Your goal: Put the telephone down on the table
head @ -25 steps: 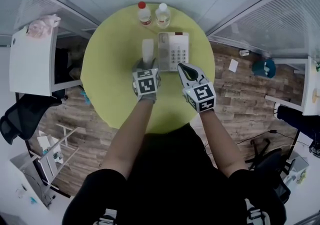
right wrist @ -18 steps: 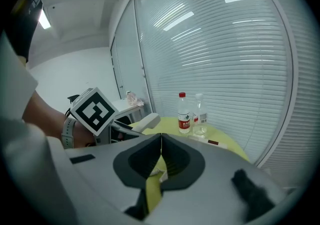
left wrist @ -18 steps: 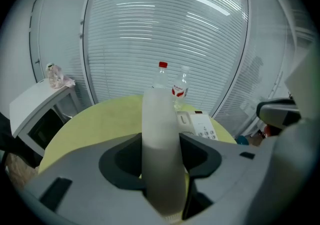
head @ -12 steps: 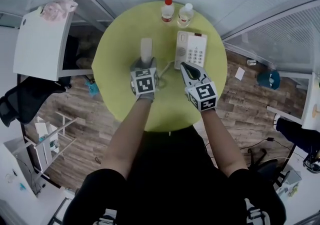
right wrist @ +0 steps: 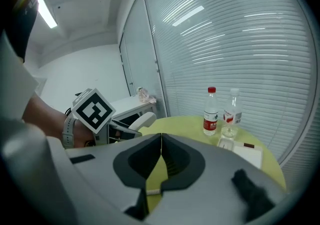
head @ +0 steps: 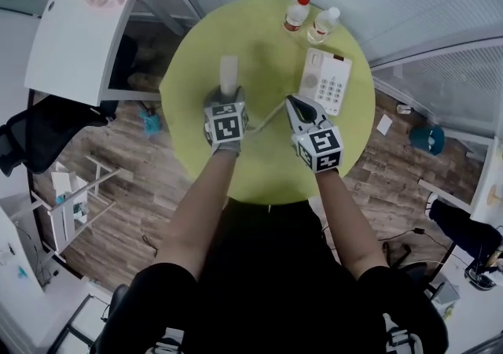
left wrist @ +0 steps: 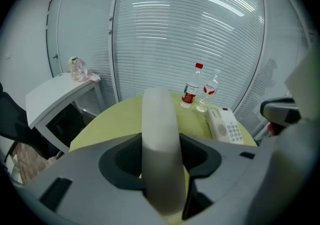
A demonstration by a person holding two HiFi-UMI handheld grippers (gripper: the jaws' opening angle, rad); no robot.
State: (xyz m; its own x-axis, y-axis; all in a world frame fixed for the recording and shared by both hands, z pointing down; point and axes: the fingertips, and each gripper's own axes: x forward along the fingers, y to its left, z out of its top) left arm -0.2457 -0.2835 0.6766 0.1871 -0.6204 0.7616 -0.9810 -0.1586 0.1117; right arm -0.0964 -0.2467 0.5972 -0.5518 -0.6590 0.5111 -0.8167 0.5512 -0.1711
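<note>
My left gripper [head: 226, 95] is shut on the white telephone handset [head: 229, 75], which stands up between its jaws over the left-centre of the round yellow-green table [head: 204, 53]. In the left gripper view the handset [left wrist: 160, 134] fills the gap between the jaws. The white telephone base [head: 328, 82] lies on the table's right side, and its coiled cord [head: 267, 118] runs towards the handset. To the right of the left gripper, my right gripper [head: 295, 106] is shut with nothing in it; its jaws [right wrist: 161, 161] meet in a thin line.
Two plastic bottles, one red-capped [head: 296, 12] and one clear [head: 323, 23], stand at the table's far edge behind the base. A white side table [head: 75, 38] and a black chair [head: 39, 140] stand to the left. Glass walls with blinds ring the far side.
Both grippers have moved left over the table, and the handset has gone with the left one, further from the base. The jaws hold as before.
</note>
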